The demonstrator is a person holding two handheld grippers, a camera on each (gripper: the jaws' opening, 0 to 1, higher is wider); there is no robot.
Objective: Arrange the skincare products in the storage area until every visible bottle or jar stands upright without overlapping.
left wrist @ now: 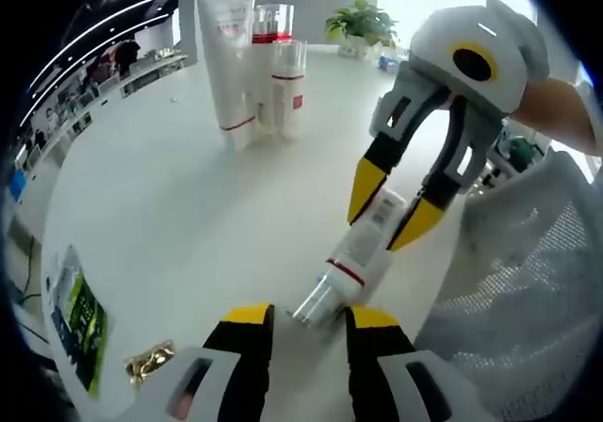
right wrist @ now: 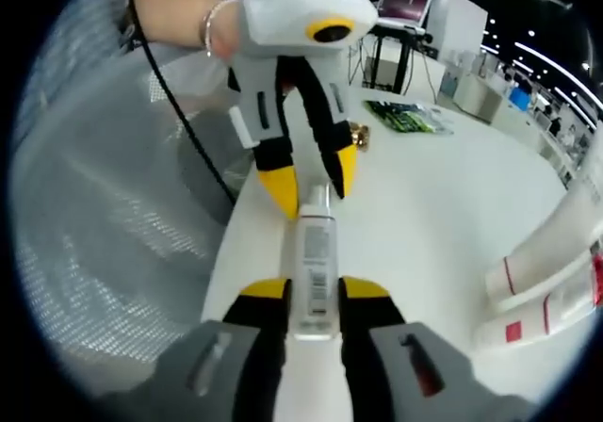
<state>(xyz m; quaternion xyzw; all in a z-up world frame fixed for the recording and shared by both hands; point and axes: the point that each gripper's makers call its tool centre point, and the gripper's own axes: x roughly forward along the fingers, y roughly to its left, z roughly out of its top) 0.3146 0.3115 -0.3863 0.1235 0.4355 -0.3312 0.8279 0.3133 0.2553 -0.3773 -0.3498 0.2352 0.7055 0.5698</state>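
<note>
Left gripper view: slim cylindrical bottle (left wrist: 353,257)

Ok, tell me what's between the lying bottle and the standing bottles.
Nothing: in the left gripper view, bare white table runs from the lying bottle up to the standing bottles. Both grippers sit at the lying bottle.

**Both grippers at one bottle**

Our left gripper (left wrist: 309,320) sits low with jaws parted about the bottle's (left wrist: 350,256) cap end. Our right gripper (right wrist: 314,293) faces it, jaws astride the bottle's other end, whether gripping we cannot tell. A bare wrist (right wrist: 193,19) with a bracelet shows behind the left one.
</note>
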